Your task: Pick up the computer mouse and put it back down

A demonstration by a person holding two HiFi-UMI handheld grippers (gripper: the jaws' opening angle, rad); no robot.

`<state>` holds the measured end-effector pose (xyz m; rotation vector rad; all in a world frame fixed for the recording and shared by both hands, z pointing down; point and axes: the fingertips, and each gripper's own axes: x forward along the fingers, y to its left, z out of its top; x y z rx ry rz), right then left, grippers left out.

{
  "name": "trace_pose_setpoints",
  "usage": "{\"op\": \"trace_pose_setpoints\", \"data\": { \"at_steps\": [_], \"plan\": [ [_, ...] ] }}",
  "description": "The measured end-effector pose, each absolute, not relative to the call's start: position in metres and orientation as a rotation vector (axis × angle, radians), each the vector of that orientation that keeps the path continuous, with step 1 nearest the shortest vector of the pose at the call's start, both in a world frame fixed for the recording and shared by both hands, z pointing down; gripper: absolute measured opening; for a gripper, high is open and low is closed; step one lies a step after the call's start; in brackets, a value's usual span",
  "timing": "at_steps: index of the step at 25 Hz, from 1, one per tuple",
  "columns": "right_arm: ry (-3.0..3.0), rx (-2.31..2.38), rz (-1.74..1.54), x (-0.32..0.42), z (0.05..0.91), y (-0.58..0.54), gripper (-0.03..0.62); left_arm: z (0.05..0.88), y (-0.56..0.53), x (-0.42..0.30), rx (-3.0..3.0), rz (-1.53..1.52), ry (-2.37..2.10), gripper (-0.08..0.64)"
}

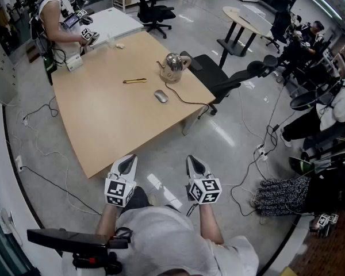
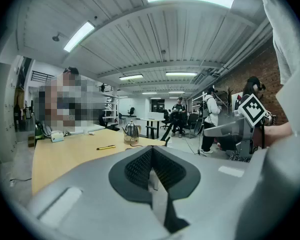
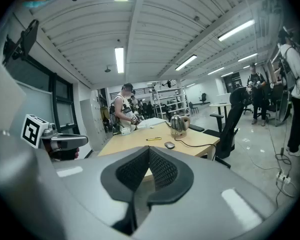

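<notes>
A grey computer mouse (image 1: 161, 96) lies on the wooden table (image 1: 103, 119), near its right edge, with its black cable running off toward the chair. It shows small in the right gripper view (image 3: 169, 145). The left gripper view does not show it. My left gripper (image 1: 126, 164) and right gripper (image 1: 195, 164) hang side by side over the floor, short of the table's near edge and well away from the mouse. Both are shut with nothing between the pads, as the left gripper (image 2: 151, 149) and the right gripper (image 3: 149, 150) show in their own views.
A steel kettle (image 1: 173, 66) stands just behind the mouse, and a yellow pen-like tool (image 1: 134, 81) lies to its left. A black office chair (image 1: 218, 76) sits at the table's right side. A person (image 1: 57, 22) stands at the far corner. Cables (image 1: 247, 171) trail across the floor.
</notes>
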<state>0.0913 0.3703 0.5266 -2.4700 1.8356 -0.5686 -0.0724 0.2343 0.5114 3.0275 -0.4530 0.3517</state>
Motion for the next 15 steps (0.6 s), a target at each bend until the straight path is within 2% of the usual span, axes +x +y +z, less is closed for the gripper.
{"op": "trace_pose_setpoints", "data": {
  "at_steps": [15],
  "plan": [
    [1.853, -2.503, -0.547, 0.114, 0.529, 0.351, 0.006, 0.512, 0.216, -0.037, 3.044, 0.365, -0.428, 0.02]
  ]
}}
